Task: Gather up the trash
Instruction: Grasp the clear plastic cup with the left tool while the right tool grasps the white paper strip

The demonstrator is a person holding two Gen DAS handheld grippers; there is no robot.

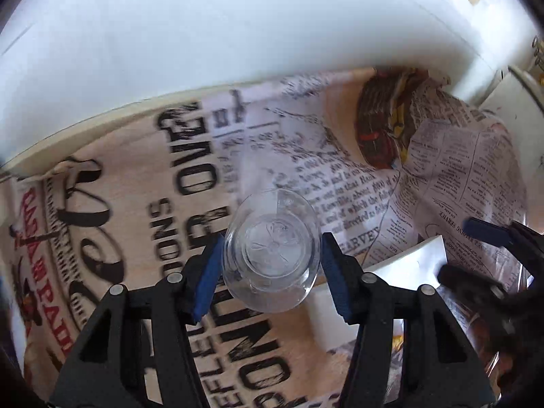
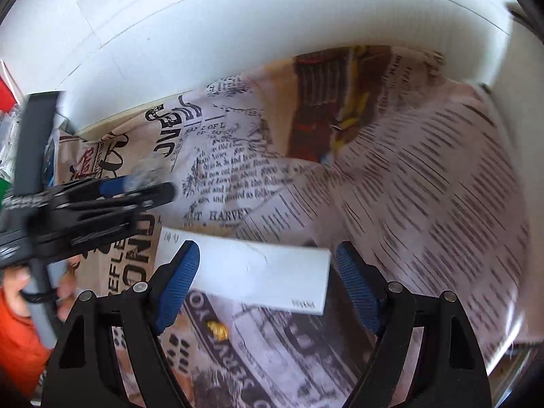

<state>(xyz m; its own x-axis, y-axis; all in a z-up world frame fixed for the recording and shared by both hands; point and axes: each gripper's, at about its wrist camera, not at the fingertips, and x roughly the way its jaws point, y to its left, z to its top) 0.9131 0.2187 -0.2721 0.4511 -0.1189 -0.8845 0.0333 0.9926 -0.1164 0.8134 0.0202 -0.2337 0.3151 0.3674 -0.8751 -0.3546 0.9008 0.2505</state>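
My left gripper (image 1: 271, 268) is shut on a clear plastic bottle (image 1: 272, 251), seen end-on with its base toward the camera, held above a newspaper-print cloth (image 1: 136, 187). In the right wrist view the left gripper (image 2: 136, 187) shows at the left with the blurred bottle (image 2: 146, 173) in its fingers. My right gripper (image 2: 265, 282) is open, its blue pads either side of a flat white box (image 2: 258, 268) lying on the cloth. The right gripper (image 1: 476, 255) also shows at the right in the left wrist view, over the white box (image 1: 408, 261).
The printed cloth (image 2: 408, 187) covers the table and rises in folds at the right. A white wall or board (image 1: 204, 34) stands behind the table. A person's hand and orange sleeve (image 2: 17, 323) are at the lower left of the right wrist view.
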